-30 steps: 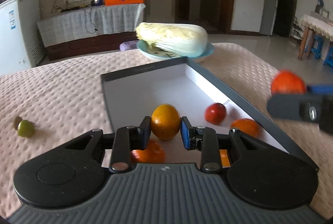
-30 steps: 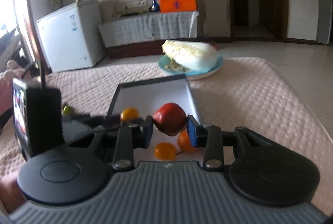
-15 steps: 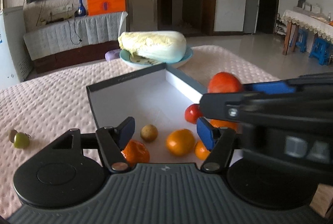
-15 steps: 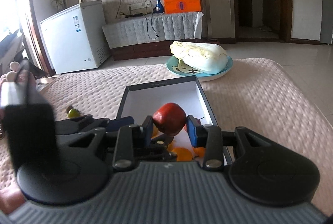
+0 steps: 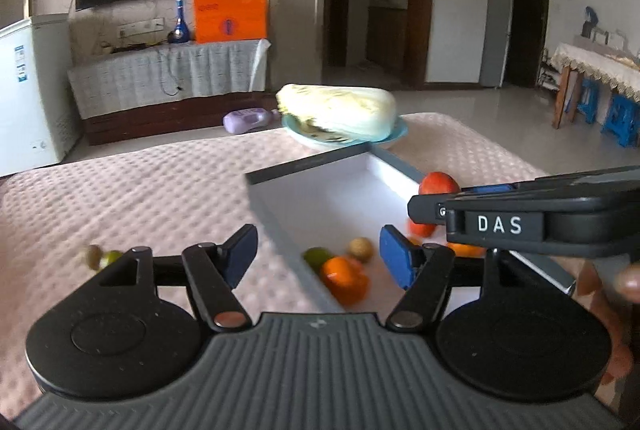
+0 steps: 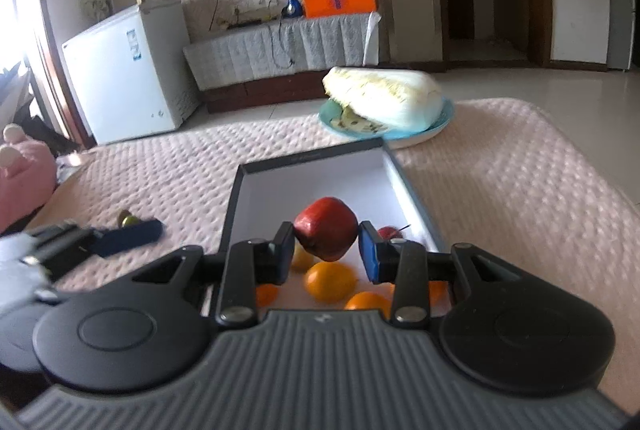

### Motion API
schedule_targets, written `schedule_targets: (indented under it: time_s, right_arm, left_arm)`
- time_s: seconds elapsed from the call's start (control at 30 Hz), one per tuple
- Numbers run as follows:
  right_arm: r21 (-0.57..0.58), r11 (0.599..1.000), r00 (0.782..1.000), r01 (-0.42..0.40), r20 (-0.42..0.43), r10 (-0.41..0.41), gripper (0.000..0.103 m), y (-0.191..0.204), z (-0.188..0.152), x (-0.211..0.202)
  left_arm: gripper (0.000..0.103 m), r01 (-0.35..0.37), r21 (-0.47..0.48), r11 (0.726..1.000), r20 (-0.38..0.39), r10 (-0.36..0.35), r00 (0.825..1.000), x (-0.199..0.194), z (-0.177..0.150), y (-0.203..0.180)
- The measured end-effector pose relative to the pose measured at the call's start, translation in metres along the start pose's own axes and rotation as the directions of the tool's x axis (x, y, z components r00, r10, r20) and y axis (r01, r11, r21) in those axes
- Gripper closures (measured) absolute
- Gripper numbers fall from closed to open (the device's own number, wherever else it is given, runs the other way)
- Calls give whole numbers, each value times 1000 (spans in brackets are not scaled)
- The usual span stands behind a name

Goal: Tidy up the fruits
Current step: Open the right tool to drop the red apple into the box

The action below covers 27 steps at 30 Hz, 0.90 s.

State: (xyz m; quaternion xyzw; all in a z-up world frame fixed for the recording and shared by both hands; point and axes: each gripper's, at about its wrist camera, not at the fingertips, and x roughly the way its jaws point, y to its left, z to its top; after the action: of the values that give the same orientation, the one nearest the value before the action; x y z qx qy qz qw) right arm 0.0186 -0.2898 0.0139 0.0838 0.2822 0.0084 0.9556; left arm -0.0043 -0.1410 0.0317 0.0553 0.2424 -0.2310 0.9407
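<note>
Over the grey box (image 6: 416, 206), the right hand-held gripper (image 6: 326, 244) stays clenched on the red apple (image 6: 326, 234), oranges lying below at 6 o'clock. The left hand-held gripper (image 5: 316, 260), which a second ago held an orange (image 5: 346, 278), now stands released and empty, pulled back across the box's near-left rim. Bare pink bedspread (image 5: 140, 190) lies open at its 10 o'clock.

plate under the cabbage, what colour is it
Light blue, the plate under the cabbage; clearest in the right wrist view.
</note>
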Motion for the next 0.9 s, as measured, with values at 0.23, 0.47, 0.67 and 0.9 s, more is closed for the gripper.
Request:
schedule_targets:
  time_s: [0.23, 0.47, 0.67, 0.9]
  right_arm:
    - [-4, 999, 999, 34, -26, -34, 65, 18, -1, 19]
    - [-1, 997, 995, 80, -66, -80, 65, 22, -4, 37]
    - [-17, 995, 991, 100, -85, -101, 64, 31, -7, 46]
    - [-39, 991, 988, 126, -80, -129, 64, 38, -7, 47]
  left_arm:
    - [30, -38, -12, 999, 15, 38, 999, -23, -5, 34]
    - [30, -69, -48, 996, 42, 71, 997, -45, -5, 65]
    - [30, -105, -89, 990, 56, 111, 992, -55, -4, 91]
    - [30, -161, -134, 978, 53, 169, 984, -62, -6, 118]
